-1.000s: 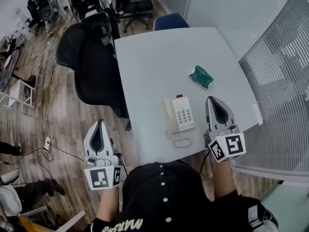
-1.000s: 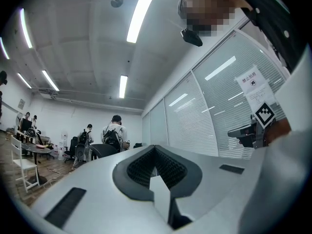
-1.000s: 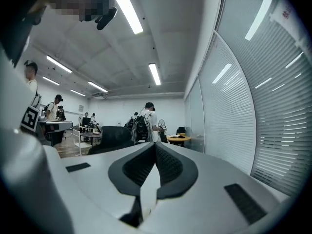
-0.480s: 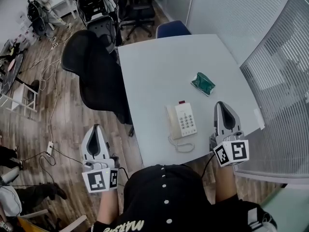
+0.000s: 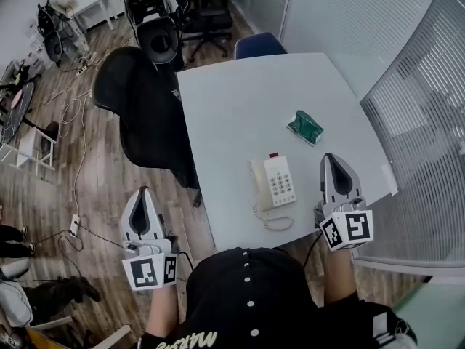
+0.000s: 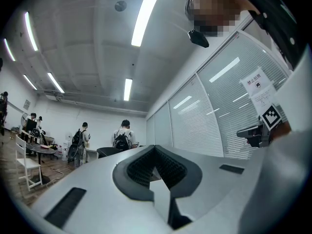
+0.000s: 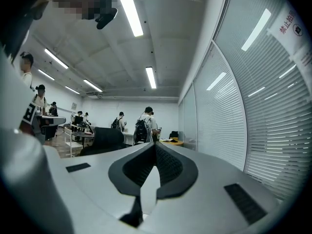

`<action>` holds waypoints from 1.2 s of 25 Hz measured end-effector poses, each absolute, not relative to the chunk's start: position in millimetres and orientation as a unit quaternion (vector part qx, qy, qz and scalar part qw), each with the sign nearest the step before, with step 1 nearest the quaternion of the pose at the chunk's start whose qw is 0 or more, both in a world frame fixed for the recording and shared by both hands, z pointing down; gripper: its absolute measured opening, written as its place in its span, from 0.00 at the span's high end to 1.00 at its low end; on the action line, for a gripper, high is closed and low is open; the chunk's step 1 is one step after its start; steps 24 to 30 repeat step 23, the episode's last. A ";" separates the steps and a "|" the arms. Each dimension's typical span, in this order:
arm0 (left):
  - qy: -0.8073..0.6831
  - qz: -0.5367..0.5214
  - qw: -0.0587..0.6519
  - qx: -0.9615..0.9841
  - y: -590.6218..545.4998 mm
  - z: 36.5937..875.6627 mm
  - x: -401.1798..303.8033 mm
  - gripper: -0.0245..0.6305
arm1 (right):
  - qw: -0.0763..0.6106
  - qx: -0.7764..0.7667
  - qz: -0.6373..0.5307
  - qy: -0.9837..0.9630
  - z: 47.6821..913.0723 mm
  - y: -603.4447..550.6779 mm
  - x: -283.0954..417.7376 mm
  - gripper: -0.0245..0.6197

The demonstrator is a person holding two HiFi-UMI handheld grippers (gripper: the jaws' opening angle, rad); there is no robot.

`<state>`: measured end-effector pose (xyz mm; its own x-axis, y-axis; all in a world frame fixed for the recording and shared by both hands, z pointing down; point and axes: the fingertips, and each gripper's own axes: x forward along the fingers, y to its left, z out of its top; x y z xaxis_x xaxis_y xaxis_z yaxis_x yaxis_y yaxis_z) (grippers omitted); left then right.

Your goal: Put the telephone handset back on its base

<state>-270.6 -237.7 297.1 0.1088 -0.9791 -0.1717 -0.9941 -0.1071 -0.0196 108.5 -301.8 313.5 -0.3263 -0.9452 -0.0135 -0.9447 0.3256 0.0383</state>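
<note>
Table (image 5: 232, 107) with telephone (image 5: 272, 182) beside black chair (image 5: 145, 115), wooden floor (image 5: 109, 195)

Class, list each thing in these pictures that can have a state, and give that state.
Handset: resting on its base.
Cord: coiled, lying on the table.
Green packet: lying on the table.
Left claw: shut, empty, beside the table.
Right claw: shut, empty, over the table's edge.

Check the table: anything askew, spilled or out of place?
Nothing stands out. The handset appears seated along the left of the telephone base, its coiled cord near the table edge. A green packet lies apart.
</note>
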 end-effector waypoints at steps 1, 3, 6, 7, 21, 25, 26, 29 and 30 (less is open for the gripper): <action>0.665 0.058 0.064 -0.742 -236.7 297.2 -271.3 0.94 | 0.006 0.577 -0.022 -0.816 312.7 -301.1 106.7 0.92; 0.666 0.058 0.063 -0.741 -235.0 297.0 -272.5 0.94 | 0.006 0.575 -0.023 -0.818 311.0 -299.7 104.1 0.92; 0.665 0.058 0.061 -0.742 -234.3 296.7 -273.2 0.94 | 0.008 0.573 -0.021 -0.819 309.8 -299.5 101.5 0.92; 0.666 0.058 0.061 -0.741 -234.2 296.6 -273.9 0.94 | 0.007 0.573 -0.018 -0.819 310.3 -300.2 101.1 0.92; 0.669 0.051 0.054 -0.740 -230.5 301.9 -275.6 0.94 | 0.014 0.569 -0.004 -0.822 318.6 -299.1 95.3 0.92; 0.667 0.051 0.055 -0.741 -230.9 301.5 -273.6 0.94 | 0.015 0.569 -0.003 -0.822 318.4 -299.0 94.6 0.92; 0.667 0.051 0.055 -0.741 -230.9 301.5 -273.6 0.94 | 0.015 0.569 -0.003 -0.822 318.4 -299.0 94.6 0.92; 0.667 0.051 0.055 -0.741 -230.9 301.5 -273.6 0.94 | 0.015 0.569 -0.003 -0.822 318.4 -299.0 94.6 0.92; 0.667 0.051 0.055 -0.741 -230.9 301.5 -273.6 0.94 | 0.015 0.569 -0.003 -0.822 318.4 -299.0 94.6 0.92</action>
